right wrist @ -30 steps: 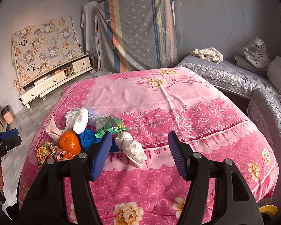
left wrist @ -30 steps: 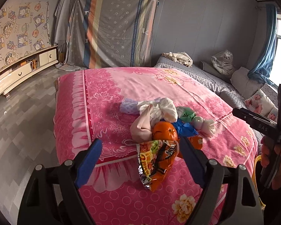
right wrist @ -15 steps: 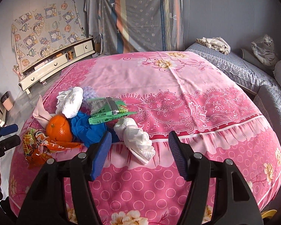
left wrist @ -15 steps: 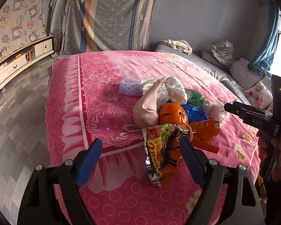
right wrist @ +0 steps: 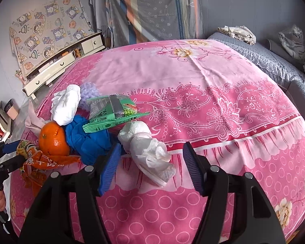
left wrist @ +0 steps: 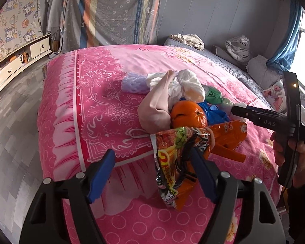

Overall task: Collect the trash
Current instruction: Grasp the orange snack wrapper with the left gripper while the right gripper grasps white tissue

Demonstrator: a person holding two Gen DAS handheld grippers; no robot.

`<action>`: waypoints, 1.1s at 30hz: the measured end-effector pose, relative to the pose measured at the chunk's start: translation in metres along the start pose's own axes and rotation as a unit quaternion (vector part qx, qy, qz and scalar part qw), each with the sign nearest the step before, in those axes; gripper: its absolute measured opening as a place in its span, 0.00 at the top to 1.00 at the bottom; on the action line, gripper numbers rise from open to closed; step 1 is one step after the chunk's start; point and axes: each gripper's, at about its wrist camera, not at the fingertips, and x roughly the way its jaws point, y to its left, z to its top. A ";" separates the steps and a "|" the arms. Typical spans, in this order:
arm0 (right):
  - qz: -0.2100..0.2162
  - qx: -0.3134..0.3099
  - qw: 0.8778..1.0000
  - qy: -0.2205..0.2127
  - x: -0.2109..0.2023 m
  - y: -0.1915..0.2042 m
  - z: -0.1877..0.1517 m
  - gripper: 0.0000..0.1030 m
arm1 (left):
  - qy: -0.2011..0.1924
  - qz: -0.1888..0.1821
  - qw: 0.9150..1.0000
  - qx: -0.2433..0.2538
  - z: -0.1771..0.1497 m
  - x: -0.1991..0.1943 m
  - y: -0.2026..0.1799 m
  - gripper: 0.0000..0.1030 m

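1. Here, a pink floral bedspread covers the whole bed, and all the trash lies in one heap near its front left corner, close to the front edge with the red band.
2. The left gripper points down at the front edge beside the heap; its blue-padded jaws are closing, with the hanging end of the orange noodle wrapper between them, close against the right pad, while the left pad stands clear of it.
3. The right gripper hangs over the front edge further along, jaws at a middling gap, and the crumpled white tissue lies between the pads; neither pad is seen pressing on it. A hand holds this gripper at the right border of the left wrist view.
4. The noodle wrapper droops over the front edge of the bed, its upper end touching the orange.
5. A pale pink cloth leans against the orange on the side toward the left edge.
6. A white wad of paper sits at the back of the heap, just beside a lilac foam net.
7. A blue plastic bag is bunched in the middle, touching the orange and the tissue.
8. A green snack packet lies flat on top of the blue bag.
9. The orange rests between the pink cloth and the blue bag.
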 end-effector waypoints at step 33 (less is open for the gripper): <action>0.011 -0.002 1.000 -0.002 -0.014 0.013 0.004 0.79 | -0.016 -0.027 0.999 0.016 -0.002 -0.010 -0.013 0.95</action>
